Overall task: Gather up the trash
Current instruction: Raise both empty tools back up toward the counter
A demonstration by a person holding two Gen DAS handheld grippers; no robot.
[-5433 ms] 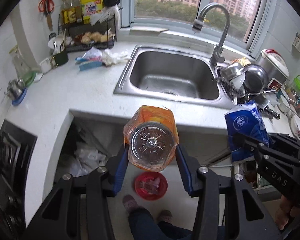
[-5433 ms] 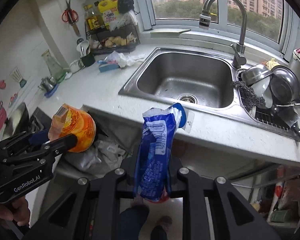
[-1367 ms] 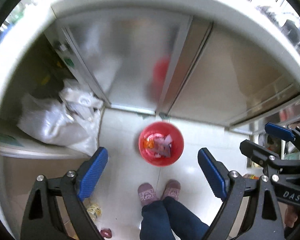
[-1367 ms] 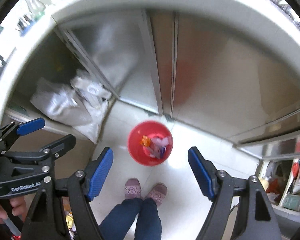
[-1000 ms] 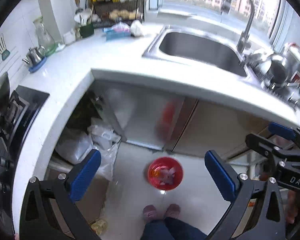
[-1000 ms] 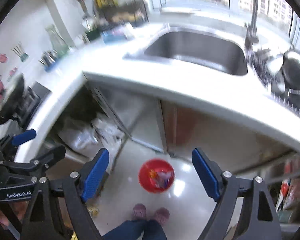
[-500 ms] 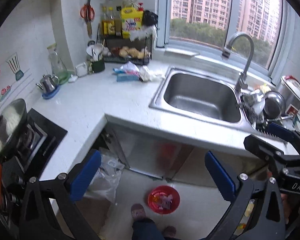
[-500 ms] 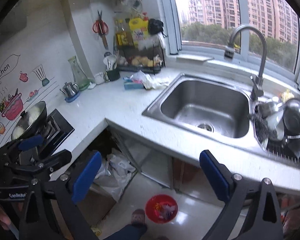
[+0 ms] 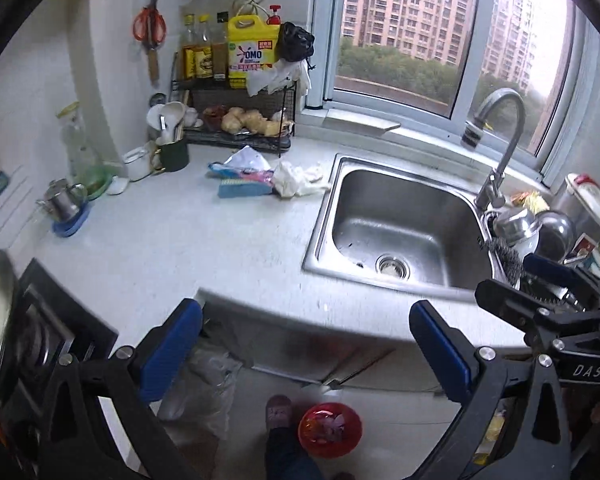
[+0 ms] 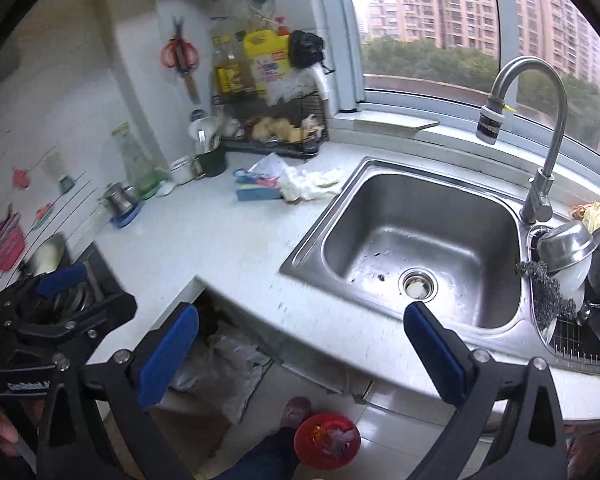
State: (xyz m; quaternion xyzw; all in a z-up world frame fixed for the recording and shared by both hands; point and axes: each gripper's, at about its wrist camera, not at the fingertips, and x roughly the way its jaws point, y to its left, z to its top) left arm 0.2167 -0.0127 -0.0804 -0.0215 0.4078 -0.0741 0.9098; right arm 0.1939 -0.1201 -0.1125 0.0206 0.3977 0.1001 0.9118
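My left gripper (image 9: 303, 312) stands open with nothing between its blue pads, high over the counter's front edge. The right gripper (image 10: 301, 314) hangs beside it; its jaws are opening and hold nothing. Far below on the floor sits a red bin (image 9: 329, 428) (image 10: 326, 446) with orange and pale scraps inside. On the white counter (image 9: 180, 248), left of the sink, lie a crumpled white tissue (image 9: 296, 178) (image 10: 310, 182), a colourful wrapper (image 9: 240, 162) (image 10: 264, 170) and a blue sponge (image 9: 242, 189).
A steel sink (image 9: 324, 216) with a tall faucet (image 9: 500, 152) fills the right side, with stacked bowls and pans (image 9: 540, 232) beyond it. A stove (image 9: 40, 340) is at the left, a bottle rack (image 9: 236, 92) at the back. A person's foot (image 9: 278, 412) stands by the bin, plastic bags (image 9: 208, 384) under the counter.
The orange bottle and blue bag once held are gone from both grippers. Over the last second both grippers rose away from the bin, the counter came into view, and the right jaws widened.
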